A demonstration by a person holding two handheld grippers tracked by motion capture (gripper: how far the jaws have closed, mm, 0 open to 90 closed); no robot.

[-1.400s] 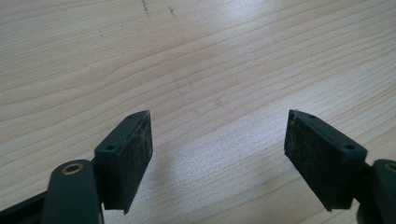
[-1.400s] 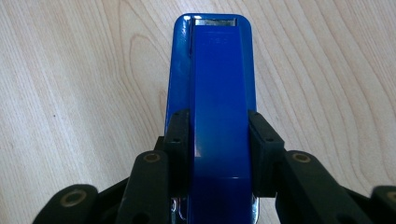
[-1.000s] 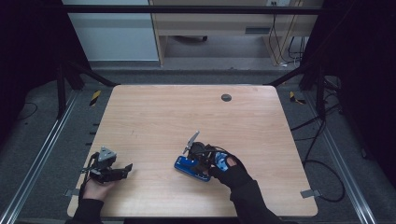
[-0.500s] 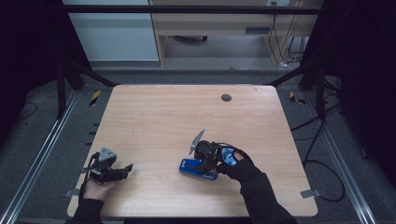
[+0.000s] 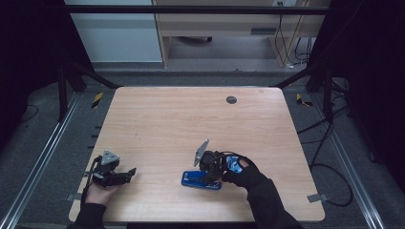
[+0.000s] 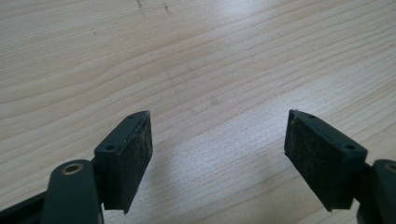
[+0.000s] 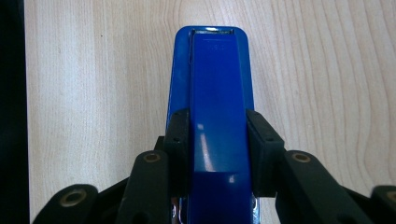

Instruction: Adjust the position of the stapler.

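Since a second ago the right tool and the blue stapler it clamps have shifted slightly rightward, low centre of the high view. Grasping looks done; moving it remains. At lower left, the left tool gapes empty. Beyond, bare tabletop offers ample room.

a glossy blue stapler lies flat on the pale wood, closed, its long body running up the middle of the right gripper view; in the high view it sits lower centre.
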